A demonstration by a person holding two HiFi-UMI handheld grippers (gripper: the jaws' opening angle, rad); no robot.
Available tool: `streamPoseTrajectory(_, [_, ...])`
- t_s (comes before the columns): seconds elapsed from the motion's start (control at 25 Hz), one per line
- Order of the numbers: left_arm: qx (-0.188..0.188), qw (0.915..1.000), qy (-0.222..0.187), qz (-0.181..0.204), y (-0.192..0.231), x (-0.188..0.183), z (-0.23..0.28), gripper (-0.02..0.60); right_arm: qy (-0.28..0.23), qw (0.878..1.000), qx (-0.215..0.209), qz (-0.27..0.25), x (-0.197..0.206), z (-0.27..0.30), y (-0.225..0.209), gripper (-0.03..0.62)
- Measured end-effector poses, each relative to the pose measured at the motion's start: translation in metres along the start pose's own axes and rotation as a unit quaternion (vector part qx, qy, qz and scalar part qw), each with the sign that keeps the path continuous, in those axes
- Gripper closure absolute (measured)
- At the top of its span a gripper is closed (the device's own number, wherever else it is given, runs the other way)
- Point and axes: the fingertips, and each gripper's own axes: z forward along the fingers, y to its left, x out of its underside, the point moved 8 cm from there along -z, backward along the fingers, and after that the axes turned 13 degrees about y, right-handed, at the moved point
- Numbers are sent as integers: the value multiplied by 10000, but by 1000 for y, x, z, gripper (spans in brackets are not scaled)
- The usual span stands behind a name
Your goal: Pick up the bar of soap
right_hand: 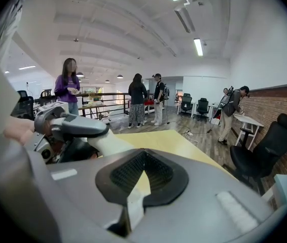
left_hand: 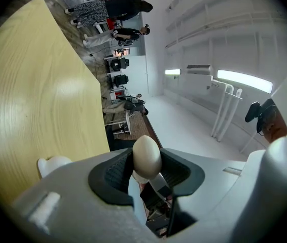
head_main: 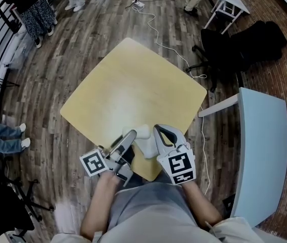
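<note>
The bar of soap (left_hand: 146, 155) is a cream oval seen edge-on, and my left gripper (left_hand: 146, 172) is shut on it between its dark pads. In the left gripper view the yellow table (left_hand: 27, 85) stands off to the left, apart from the soap. In the head view the left gripper (head_main: 139, 133) hovers over the near corner of the yellow table (head_main: 133, 85). The right gripper (head_main: 158, 134) sits close beside it on the right. In its own view the right gripper (right_hand: 141, 178) has its jaws together with nothing between them, and the left gripper (right_hand: 75, 130) shows at the left.
A black office chair (head_main: 219, 49) and a pale blue-white table (head_main: 262, 151) stand to the right of the yellow table. A white cable (head_main: 158, 29) runs over the wooden floor. Several people (right_hand: 143, 103) stand at the far side of the room.
</note>
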Motion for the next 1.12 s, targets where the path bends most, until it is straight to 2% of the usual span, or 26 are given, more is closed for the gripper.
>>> streamPoseTrajectory(0.44, [23, 9999, 18, 169, -38, -9, 4, 426, -523, 9985, 66, 149, -26, -27, -7, 589])
streamPoseTrajectory(0.96, [356, 9983, 23, 468, -92, -8, 8, 426, -1117, 9932, 207, 245, -54, -67, -16, 589])
streamPoseTrajectory(1.12, [383, 9975, -28, 587, -102, -9, 7, 426, -1163, 9925, 262, 262, -52, -75, -18, 590])
